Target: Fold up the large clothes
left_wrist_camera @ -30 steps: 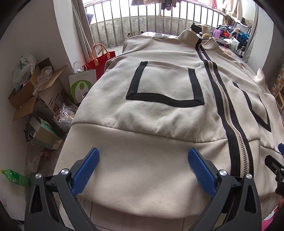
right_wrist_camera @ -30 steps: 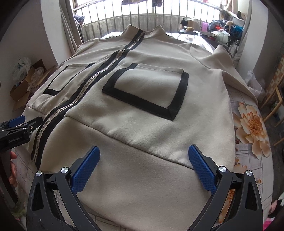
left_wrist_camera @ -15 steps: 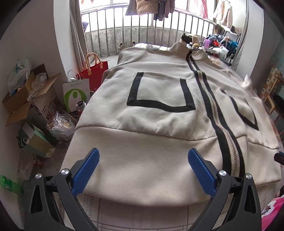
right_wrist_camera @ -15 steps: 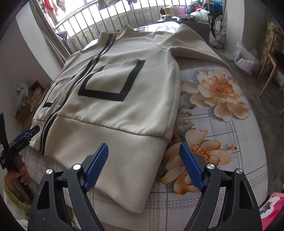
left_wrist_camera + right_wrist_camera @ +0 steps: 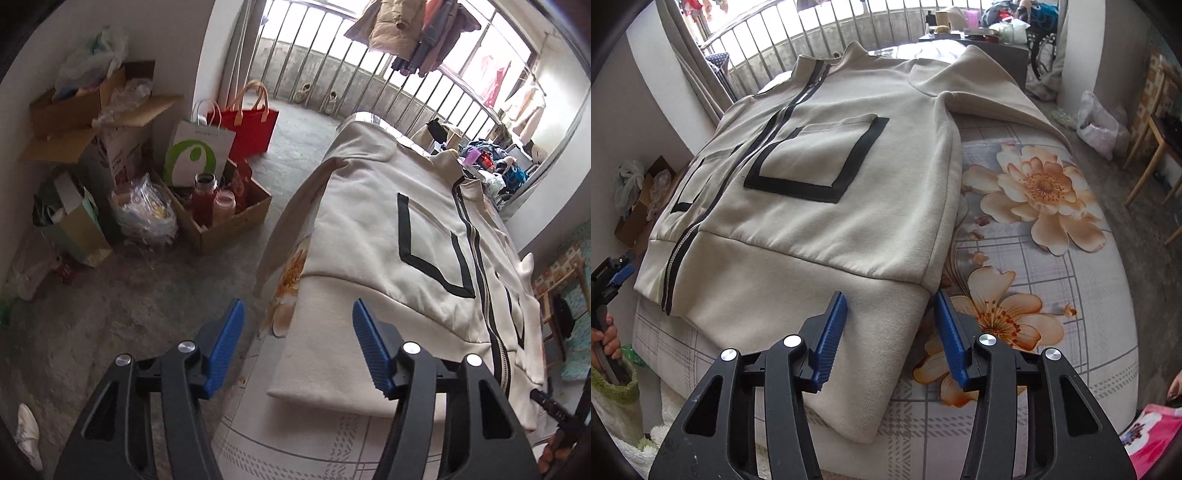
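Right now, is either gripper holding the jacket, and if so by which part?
Neither. The left gripper and right gripper are both open, each poised over a bottom hem corner of the beige jacket, with nothing clamped between the pads.

The left gripper (image 5: 295, 345) has swung from over the middle of the jacket's (image 5: 399, 236) hem to its bottom corner at 1 o'clock, and now looks out over the floor (image 5: 147, 295) and cardboard boxes (image 5: 229, 218). The right gripper (image 5: 890, 334) has moved from the hem's middle to the opposite bottom corner, which lies between its fingers (image 5: 831, 332); their gap looks narrower, perhaps slightly. The floral bedsheet (image 5: 1052, 258) has come into view at 2 o'clock.
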Action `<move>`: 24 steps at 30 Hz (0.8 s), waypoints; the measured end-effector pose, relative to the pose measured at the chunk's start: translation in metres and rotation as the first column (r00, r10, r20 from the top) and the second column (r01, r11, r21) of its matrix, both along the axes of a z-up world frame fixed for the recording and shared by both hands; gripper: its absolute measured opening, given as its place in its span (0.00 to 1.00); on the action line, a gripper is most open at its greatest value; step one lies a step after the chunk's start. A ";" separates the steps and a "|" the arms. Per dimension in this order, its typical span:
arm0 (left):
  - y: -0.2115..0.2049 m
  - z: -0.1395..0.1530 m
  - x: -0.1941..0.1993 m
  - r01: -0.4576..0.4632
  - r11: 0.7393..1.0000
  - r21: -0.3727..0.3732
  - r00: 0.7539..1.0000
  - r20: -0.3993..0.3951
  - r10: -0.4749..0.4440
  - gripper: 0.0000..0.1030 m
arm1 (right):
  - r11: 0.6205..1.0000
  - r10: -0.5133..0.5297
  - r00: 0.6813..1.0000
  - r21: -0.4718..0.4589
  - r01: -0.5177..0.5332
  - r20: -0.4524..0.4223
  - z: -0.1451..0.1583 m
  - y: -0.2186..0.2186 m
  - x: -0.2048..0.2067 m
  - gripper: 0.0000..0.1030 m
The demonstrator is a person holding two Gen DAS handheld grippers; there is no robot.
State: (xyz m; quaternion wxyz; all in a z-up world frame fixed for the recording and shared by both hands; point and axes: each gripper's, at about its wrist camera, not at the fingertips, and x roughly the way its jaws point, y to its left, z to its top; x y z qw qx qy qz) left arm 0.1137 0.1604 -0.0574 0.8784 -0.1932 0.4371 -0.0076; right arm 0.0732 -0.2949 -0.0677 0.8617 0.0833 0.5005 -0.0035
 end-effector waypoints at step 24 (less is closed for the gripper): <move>-0.058 0.065 -0.047 0.133 0.974 0.184 0.968 0.186 -0.167 0.04 | 0.998 0.053 0.983 -0.036 -0.048 0.174 0.059 -0.023 -0.027 0.04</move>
